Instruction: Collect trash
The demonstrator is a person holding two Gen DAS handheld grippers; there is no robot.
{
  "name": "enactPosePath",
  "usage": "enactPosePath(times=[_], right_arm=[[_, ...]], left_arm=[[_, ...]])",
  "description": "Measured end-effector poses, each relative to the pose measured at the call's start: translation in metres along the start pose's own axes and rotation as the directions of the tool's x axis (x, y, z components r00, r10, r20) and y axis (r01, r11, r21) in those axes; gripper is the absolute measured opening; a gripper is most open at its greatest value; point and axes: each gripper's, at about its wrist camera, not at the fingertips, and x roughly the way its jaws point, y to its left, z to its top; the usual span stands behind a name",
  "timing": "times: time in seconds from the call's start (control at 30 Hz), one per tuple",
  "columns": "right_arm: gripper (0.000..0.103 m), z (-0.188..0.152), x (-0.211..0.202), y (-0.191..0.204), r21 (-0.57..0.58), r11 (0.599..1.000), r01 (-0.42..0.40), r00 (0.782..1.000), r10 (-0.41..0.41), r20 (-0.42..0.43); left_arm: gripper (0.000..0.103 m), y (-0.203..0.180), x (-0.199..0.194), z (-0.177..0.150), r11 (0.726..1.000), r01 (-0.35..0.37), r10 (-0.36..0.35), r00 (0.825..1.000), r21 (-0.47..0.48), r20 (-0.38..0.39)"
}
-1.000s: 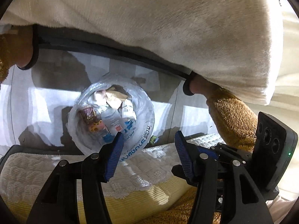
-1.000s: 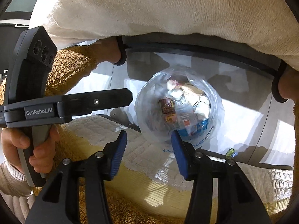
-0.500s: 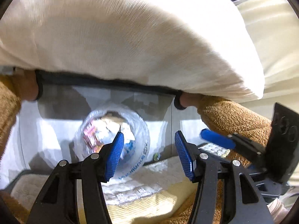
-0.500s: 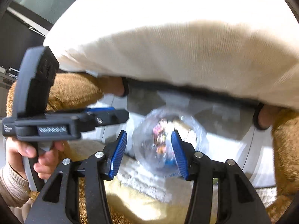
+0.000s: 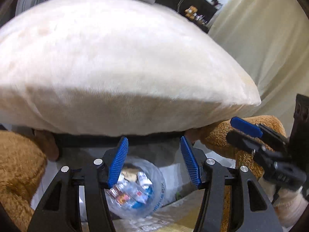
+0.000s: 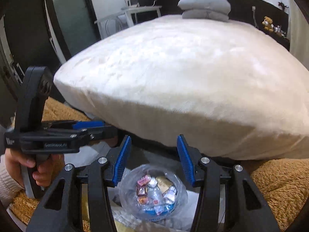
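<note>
Grippers, left [image 5: 154, 161] and right [image 6: 152, 159], both half-open and empty, have lifted; trash bag [image 6: 154, 195] (lower centre) shrank, awaiting more litter.

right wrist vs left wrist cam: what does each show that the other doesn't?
Right wrist only: the hand gripping the left gripper from the side, stacked grey pillows, a white desk frame and a dark door.

Left wrist only: the right gripper seen from the side, and a cream curtain.

Both: the big white cushion, the clear trash bag of wrappers below, brown plush fabric, and open, empty jaws.
</note>
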Motion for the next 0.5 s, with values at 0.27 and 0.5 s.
enactPosePath(times=[0.27, 0.5], right_arm=[[0.05, 0.017, -0.057, 0.002, -0.029, 0.998, 0.053, 0.99, -0.049, 0.129], [0.05, 0.059, -0.098, -0.015, -0.03, 0.997, 0.077, 0.973, -0.068, 0.219]], left_arm=[[0.055, -0.02, -0.055, 0.016, 0.99, -0.072, 0.053, 0.987, 0.121, 0.151], [0.055, -0.035, -0.1, 0.057, 0.982, -0.074, 0.022, 0.96, 0.175, 0.279]])
